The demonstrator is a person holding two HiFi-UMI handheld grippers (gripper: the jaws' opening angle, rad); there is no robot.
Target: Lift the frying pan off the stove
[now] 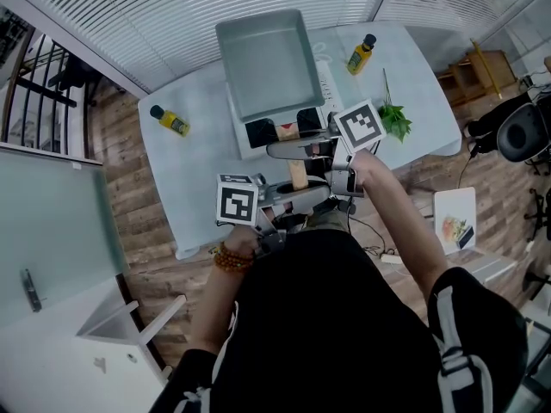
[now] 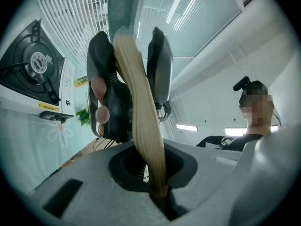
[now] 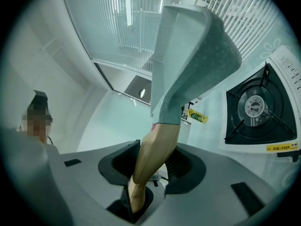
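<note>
Held in the air above the stove [image 1: 280,133], the frying pan [image 1: 267,63], clear of the burner left bare in both gripper views. Square bowl pointing away from the person, long axis along the wooden handle [image 1: 298,175], running back toward the body. Pinched on that handle twice: nearer the bowl by the right hand-held gripper [image 3: 150,168], jaws half spread around the thick part; at the thin tail by the left hand-held gripper [image 2: 151,171], jaws pressed almost together on it. Straight ahead of both, so probably only needs carrying along or across that axis, over the surface [image 1: 185,166].
</note>
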